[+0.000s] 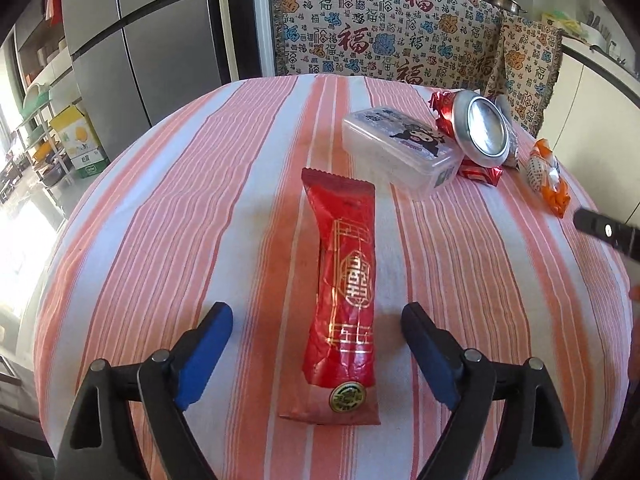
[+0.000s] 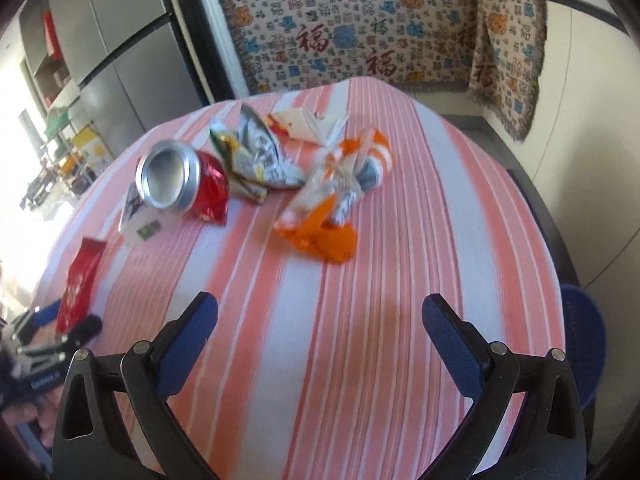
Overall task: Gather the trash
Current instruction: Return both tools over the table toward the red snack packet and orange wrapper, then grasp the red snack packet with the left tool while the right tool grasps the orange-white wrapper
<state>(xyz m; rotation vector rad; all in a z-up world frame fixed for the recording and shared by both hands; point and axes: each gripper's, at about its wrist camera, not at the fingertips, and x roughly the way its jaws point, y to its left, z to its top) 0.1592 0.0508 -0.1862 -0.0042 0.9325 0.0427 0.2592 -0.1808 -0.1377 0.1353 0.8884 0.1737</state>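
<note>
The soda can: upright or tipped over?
Tipped over. The soda can lies on its side, its round end facing both cameras, resting against the plastic box.

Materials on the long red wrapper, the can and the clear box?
Red wrapper: thin glossy foil or plastic film, likely; creases glint, gold print, serrated end.
Can: bare shiny metal end, probably aluminium; red body dented and crumpled.
Clear box: translucent rigid plastic, frosted, rounded corners, printed lid.

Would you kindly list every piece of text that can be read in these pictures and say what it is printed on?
"福": woven again and again into the patterned blanket behind the table.
"囍": gold emblem on the long red wrapper between the left gripper's open jaws.
Plastic box lid label, wrapper's round seal, crumpled wrappers: too small or blurred to read.
</note>
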